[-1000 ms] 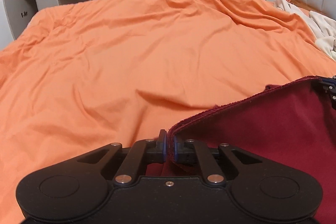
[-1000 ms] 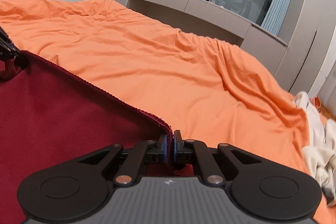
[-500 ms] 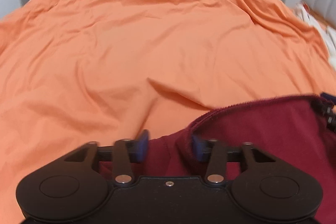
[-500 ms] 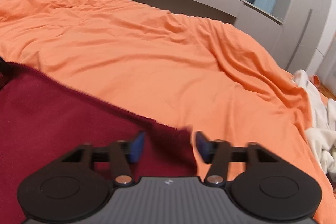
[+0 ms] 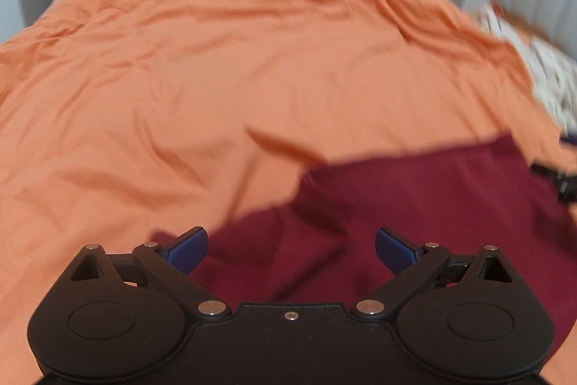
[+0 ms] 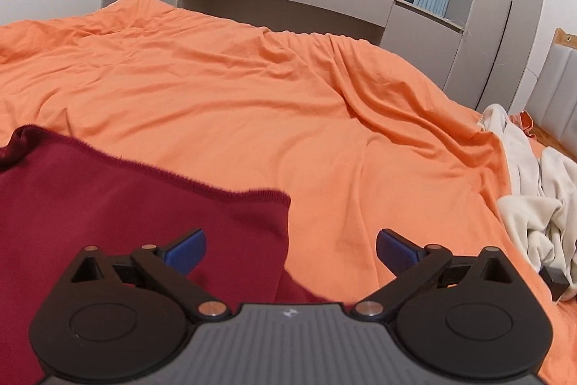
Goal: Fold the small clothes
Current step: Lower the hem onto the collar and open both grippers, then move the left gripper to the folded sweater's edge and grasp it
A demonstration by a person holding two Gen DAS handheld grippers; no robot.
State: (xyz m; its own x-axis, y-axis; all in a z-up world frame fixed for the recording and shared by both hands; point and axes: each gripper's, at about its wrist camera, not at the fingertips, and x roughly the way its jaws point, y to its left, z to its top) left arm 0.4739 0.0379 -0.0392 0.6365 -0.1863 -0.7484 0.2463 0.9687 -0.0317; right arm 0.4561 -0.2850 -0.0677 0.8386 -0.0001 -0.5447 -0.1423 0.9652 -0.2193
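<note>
Both claws (image 5: pixel 291 253) (image 6: pixel 291 253) wide above dark-red cloth (image 6: pixel 126 201), seemingly flat.

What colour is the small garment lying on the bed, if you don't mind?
The garment is dark red, plain with no pattern; the right wrist view shows it best.

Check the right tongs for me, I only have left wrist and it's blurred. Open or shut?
Observer: The right tongs are open with nothing between them. The maroon cloth lies flat, its corner just ahead of them.
Operator: Anything else on the bed that side?
Observer: A crumpled cream garment pile lies to the right on the orange bedspread, apart from the cloth.
</note>
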